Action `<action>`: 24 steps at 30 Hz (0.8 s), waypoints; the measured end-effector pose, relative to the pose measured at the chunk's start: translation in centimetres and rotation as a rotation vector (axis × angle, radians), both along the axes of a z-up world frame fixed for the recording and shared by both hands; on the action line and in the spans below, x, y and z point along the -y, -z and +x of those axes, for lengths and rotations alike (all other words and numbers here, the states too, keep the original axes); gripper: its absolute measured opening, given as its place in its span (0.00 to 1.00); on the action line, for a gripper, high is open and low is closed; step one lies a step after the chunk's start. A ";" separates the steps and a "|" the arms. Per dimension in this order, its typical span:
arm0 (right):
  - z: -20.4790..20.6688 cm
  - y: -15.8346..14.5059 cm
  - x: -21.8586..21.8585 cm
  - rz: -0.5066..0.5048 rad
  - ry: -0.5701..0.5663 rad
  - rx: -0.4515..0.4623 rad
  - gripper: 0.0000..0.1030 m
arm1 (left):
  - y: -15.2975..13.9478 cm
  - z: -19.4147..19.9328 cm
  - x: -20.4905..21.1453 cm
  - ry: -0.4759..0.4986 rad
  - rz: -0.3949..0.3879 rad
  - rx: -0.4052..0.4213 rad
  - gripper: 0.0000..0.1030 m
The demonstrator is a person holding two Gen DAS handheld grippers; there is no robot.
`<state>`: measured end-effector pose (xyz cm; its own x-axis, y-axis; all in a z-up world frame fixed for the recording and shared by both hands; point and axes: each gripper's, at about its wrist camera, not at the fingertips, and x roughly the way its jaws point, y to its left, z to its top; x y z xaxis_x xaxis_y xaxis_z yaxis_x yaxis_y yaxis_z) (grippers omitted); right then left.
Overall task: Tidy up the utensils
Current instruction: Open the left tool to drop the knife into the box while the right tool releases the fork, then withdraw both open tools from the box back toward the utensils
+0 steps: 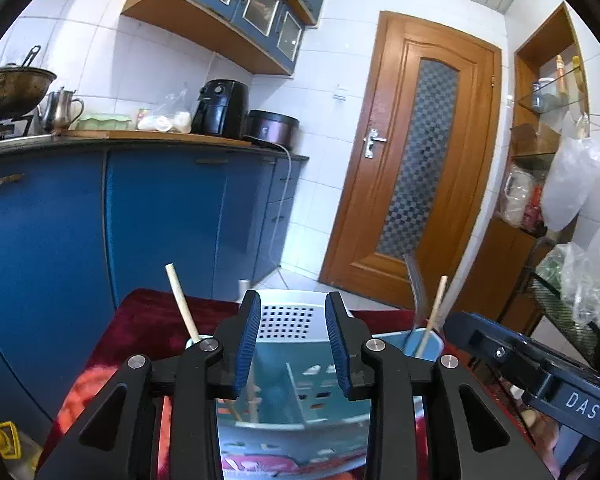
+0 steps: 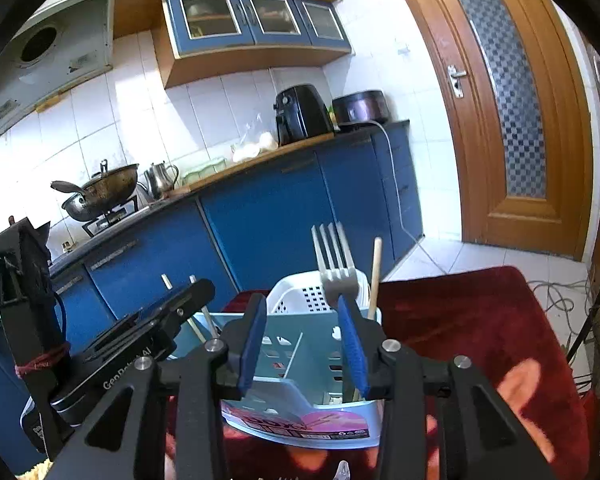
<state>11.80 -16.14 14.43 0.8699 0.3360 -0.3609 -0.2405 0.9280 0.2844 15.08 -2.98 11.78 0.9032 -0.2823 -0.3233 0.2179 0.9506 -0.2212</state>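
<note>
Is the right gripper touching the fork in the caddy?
Cannot tell. In the right wrist view the fork rises just behind the right gripper's right blue pad, overlapping it, so neither contact nor gap shows. The jaws stand open over the utensil caddy.

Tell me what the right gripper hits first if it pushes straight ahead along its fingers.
Most likely the light blue utensil caddy: the right gripper is open, its fingers straddling the caddy's divider. The fork stands in the caddy by the right-hand finger and may brush it; depth is unclear.
</note>
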 end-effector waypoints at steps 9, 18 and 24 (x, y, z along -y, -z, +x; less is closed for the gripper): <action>-2.7 -1.3 -0.7 -0.011 -0.007 0.007 0.41 | -1.7 -2.9 0.1 0.048 0.004 -0.036 0.34; -5.6 -0.7 -0.9 -0.026 -0.004 -0.042 0.42 | -2.0 -5.7 -0.8 0.041 0.028 -0.095 0.37; -7.1 0.9 -0.3 -0.003 0.003 -0.105 0.42 | -1.1 -7.5 -1.5 0.040 0.034 -0.157 0.38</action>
<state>4.71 -15.84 13.51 0.8282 0.3323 -0.4512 -0.2069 0.9296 0.3049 7.59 -1.52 12.90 0.8294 -0.3032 -0.4693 0.2206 0.9494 -0.2234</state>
